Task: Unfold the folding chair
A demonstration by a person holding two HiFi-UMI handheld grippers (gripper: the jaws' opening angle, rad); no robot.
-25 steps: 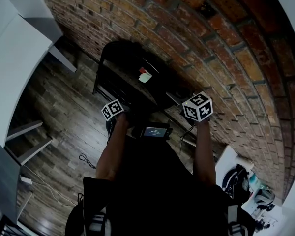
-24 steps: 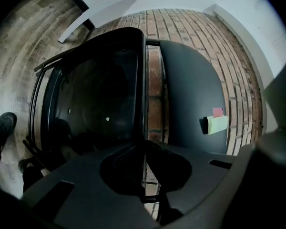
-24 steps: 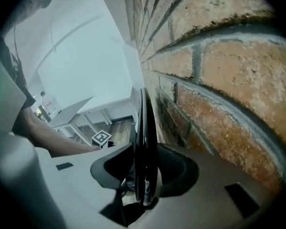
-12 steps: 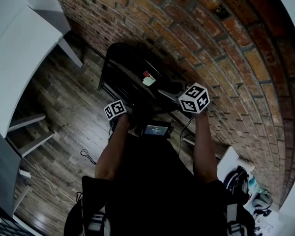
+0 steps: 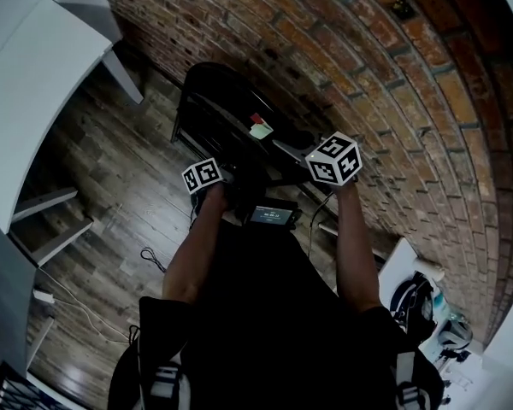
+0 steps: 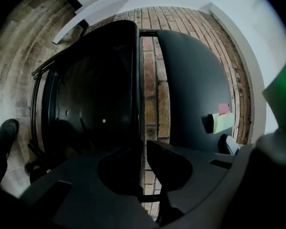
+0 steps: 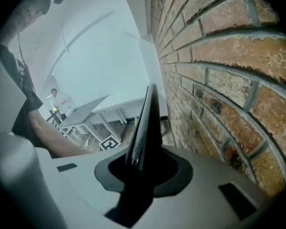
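Behind everything, red brick wall (image 5: 393,101); below, dark wooden plank floor (image 5: 111,186). Standing against the bricks, black folding chair (image 5: 212,92) with rounded seat and back (bricks visible through the gap between). Clamped tight on the seat edge: left hand-held gripper (image 6: 144,151). Jaws just closing, pinching the backrest's thin rim: right hand-held gripper (image 7: 142,163). Stuck on the backrest, yellow and red sticky notes (image 6: 222,120).

One chair (image 5: 212,92), one left gripper (image 6: 144,151) and one right gripper (image 7: 142,161), two notes (image 6: 222,123), one brick wall (image 5: 368,84).
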